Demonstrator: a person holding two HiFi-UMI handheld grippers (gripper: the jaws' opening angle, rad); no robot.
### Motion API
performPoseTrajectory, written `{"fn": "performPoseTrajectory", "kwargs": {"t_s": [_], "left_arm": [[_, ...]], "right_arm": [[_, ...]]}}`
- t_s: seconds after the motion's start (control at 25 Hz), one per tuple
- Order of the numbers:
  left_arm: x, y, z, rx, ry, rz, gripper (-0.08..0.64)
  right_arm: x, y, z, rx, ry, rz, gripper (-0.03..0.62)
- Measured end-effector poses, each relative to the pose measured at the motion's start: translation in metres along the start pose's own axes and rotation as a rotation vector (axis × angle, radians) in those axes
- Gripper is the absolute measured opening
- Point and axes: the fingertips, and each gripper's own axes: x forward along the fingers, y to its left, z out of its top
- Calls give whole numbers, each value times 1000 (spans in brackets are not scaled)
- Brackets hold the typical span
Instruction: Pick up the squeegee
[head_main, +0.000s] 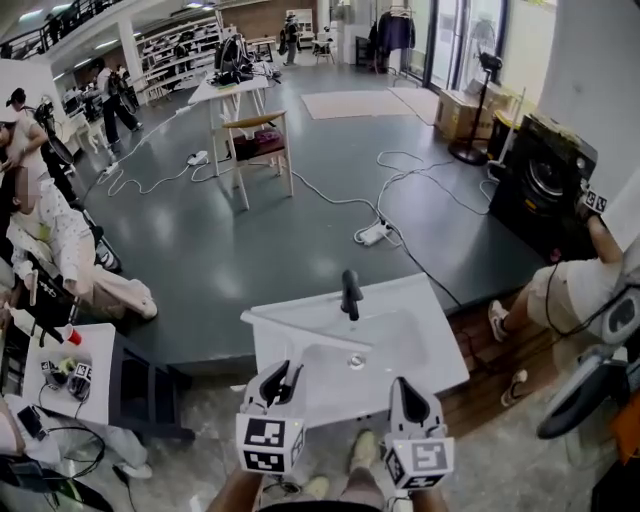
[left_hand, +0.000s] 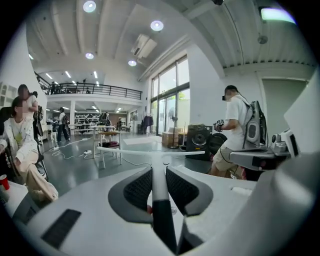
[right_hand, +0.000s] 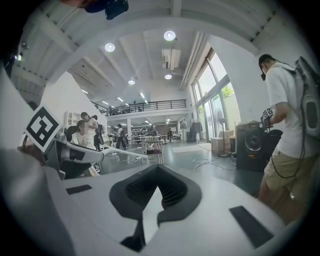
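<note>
- One squeegee (left_hand: 159, 180), and it is in my left gripper (head_main: 281, 376). My two left fingers (left_hand: 137, 187) are clenched on its stem, one pad on each side, just where the white stem meets the black handle.
- Its single long white blade runs crosswise ahead of the fingertips. In the head view it sits over the near left part of the sink.
- My right gripper (head_main: 407, 390) is beside the left one. Its two fingers (right_hand: 175, 192) are pressed together at the tips with nothing between them.
- Each gripper has one marker cube, so there are two in all.
- There is one white sink (head_main: 430, 330) below both grippers, with one black faucet (head_main: 350, 294) at its far edge and one drain (head_main: 357, 361) in the basin.
- One small white table (head_main: 95, 375) stands to the left, with one red cup (head_main: 72, 337) on it.
- Two white power strips (head_main: 375, 233) lie on the grey floor among the cables.
- One person in a white shirt (left_hand: 235, 130) stands at a black machine (head_main: 545, 180) on the right.
</note>
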Motion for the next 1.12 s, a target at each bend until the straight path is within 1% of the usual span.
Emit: {"fn": "performPoseTrajectory", "kwargs": {"t_s": [0.2, 0.28, 0.48, 0.72, 0.84, 1.0, 1.12], "left_arm": [[-44, -7, 0, 24, -51, -24, 89], [-58, -8, -1, 21, -66, -33, 89], [-82, -7, -6, 19, -96, -41, 89], [-94, -6, -11, 32, -104, -46, 89], [-95, -6, -11, 31, -103, -47, 89], [-93, -8, -10, 34, -108, -49, 89], [-92, -6, -10, 35, -106, -44, 89]], "right_arm": [[-28, 21, 2, -5, -5, -5, -3], [-37, 29, 3, -10, 4, -8, -3], [-49, 46, 0, -20, -9, -1, -3], [-62, 51, -2, -26, -1, -14, -3], [-65, 50, -3, -31, 21, -26, -3], [-62, 50, -6, -27, -3, -15, -3], [-60, 52, -5, -31, -2, -5, -3]]}}
